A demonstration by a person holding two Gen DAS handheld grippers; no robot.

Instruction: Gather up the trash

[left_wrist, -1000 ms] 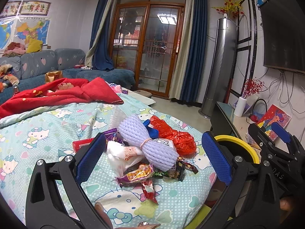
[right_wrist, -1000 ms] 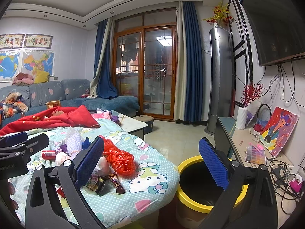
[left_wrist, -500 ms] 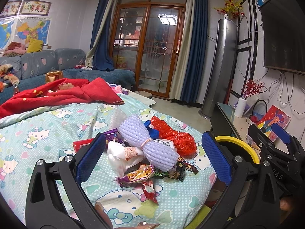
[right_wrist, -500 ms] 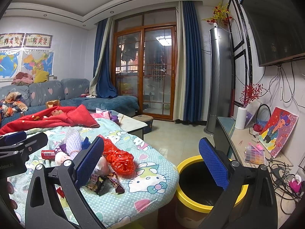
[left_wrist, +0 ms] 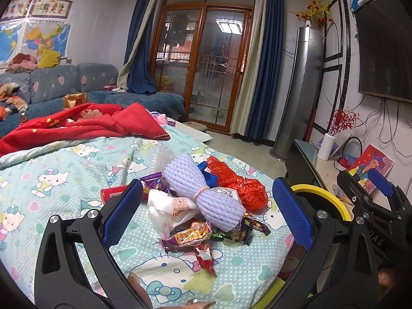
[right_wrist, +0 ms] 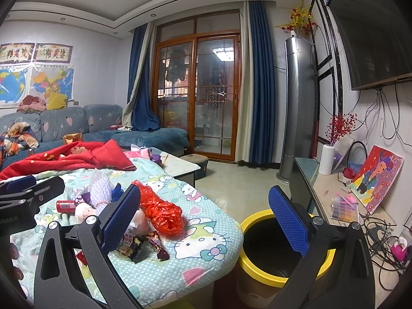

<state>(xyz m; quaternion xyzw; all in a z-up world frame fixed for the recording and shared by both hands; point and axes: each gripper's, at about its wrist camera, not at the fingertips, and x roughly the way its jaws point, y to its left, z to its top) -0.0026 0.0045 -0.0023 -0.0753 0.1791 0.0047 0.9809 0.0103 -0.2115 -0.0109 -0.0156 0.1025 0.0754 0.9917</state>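
On the near edge of the Hello Kitty bedspread, a heap of trash is lying directly ahead of the left gripper, which is hovering with its blue pads spread wide and nothing between them. Running left to right through that heap: a red packet is sitting at the far left, partly behind the left pad; a white plastic bag is resting just beside it; a lavender foam net, tied at its waist with a rubber band, is lying on top with its long axis running from far left to near right; a red plastic bag is touching its right side. Snack wrappers are scattered nearest the gripper.

The left gripper is judged the nearer arm to the heap, which is falling squarely between its pads. The right gripper is also standing wide apart and holding nothing, with the red plastic bag just beyond its left pad and the yellow-rimmed bin under its right pad.

Regarding differences between views: the left wrist view is showing the heap in full, but only an arc of the bin's rim. The right wrist view is showing the bin's open mouth, sitting just beside the bed's right edge, seemingly empty, while its own left pad is hiding part of the heap.
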